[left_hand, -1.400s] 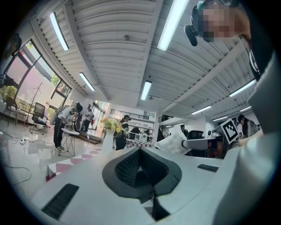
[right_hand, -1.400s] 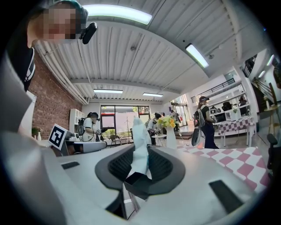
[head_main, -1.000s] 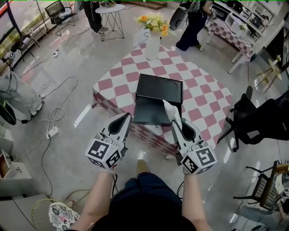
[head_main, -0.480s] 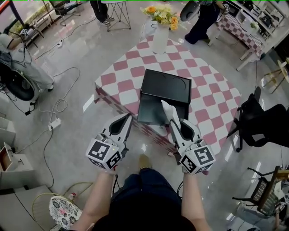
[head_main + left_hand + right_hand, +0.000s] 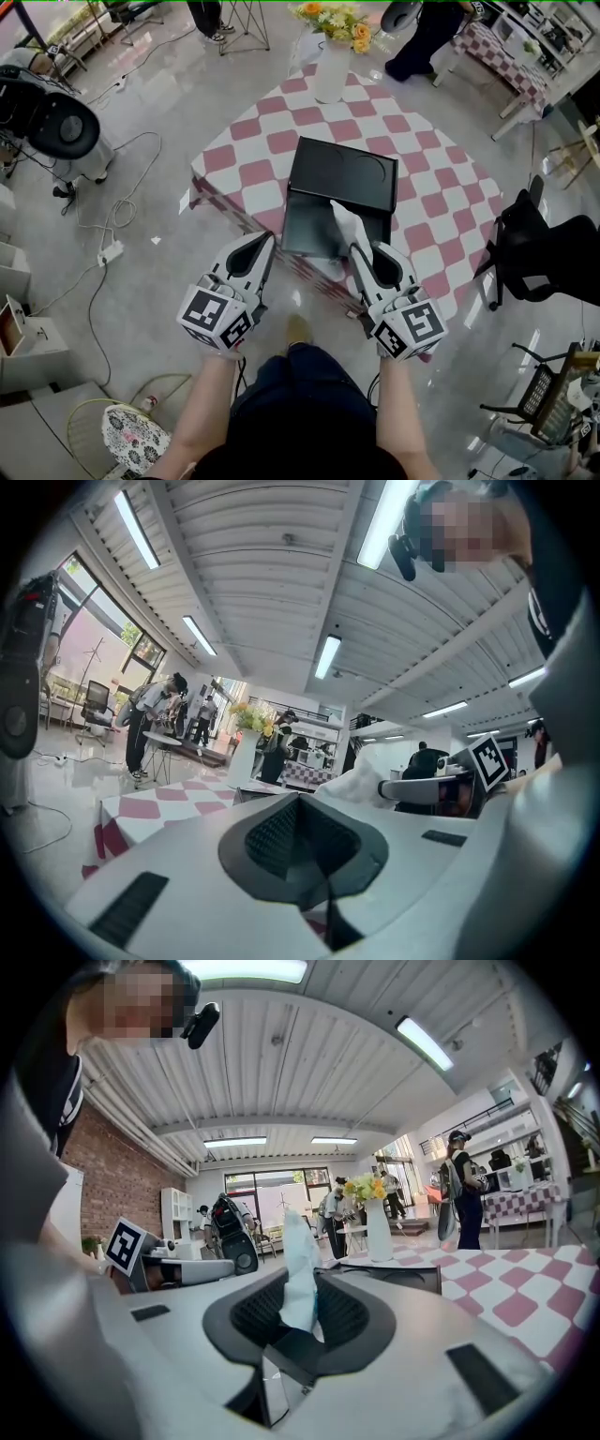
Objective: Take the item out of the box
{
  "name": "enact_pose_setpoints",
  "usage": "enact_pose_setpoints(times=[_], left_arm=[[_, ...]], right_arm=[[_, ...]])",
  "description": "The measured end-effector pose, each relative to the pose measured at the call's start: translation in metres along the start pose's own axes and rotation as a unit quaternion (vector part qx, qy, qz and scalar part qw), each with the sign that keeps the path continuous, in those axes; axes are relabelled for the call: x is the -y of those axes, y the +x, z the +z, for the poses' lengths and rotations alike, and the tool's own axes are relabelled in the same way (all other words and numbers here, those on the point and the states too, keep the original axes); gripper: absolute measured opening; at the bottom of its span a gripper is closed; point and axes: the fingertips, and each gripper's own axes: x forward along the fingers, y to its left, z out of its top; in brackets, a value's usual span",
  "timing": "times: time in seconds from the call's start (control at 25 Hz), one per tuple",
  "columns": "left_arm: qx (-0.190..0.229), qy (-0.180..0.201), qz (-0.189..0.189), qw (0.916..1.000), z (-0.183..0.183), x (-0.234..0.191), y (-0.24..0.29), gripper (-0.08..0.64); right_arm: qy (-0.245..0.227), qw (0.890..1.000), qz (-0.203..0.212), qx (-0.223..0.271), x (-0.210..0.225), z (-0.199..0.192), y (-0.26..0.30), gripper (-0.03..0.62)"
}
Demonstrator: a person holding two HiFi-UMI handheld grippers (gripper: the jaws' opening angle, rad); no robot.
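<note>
your right gripper (image 5: 360,249) pinches the white tissue (image 5: 300,1274) between narrowed fingers. its free end stands up past the fingertips, over the near edge of the open black box (image 5: 342,173). it looks light, limp and easy to tear, so grip low on the bunched part. your left gripper (image 5: 263,242) is closed on nothing.

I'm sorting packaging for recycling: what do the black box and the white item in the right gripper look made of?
The black box: matte black, flat stiff panels with crisp edges; likely rigid cardboard, possibly plastic. The white item in the right gripper: thin, limp, crumpled folds; probably tissue paper or soft cloth.
</note>
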Motion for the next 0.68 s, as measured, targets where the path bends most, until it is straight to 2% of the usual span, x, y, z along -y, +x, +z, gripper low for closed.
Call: enact_pose_setpoints(times=[0.68], left_arm=[[0.012,0.004,-0.014,0.9998,0.011,0.013,-0.001,0.012]], right_arm=[[-0.016,1.000,-0.007,0.023,-0.006,0.019,-0.014,0.083]])
